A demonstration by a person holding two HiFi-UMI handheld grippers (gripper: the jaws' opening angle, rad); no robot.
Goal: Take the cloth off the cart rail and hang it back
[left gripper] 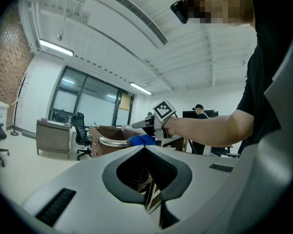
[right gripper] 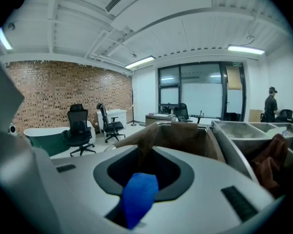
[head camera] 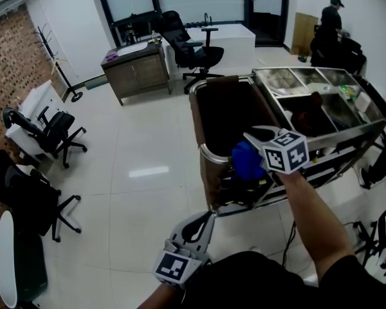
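You're holding the right claw point(head camera: 246, 145) about half open, blue cloth point(head camera: 248, 161) sitting unpinched between its jaws at the cart rail point(head camera: 208, 153) just beneath, probably the hang-back release, so be backing straight out without snagging it.

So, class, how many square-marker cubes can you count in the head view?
2. One cube rides on the left gripper at the bottom edge. The other rides on the right gripper, beside the blue cloth. None seems hidden.

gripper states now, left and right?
Left gripper: closed, empty.
Right gripper: open, blue cloth between its jaws, not clamped.
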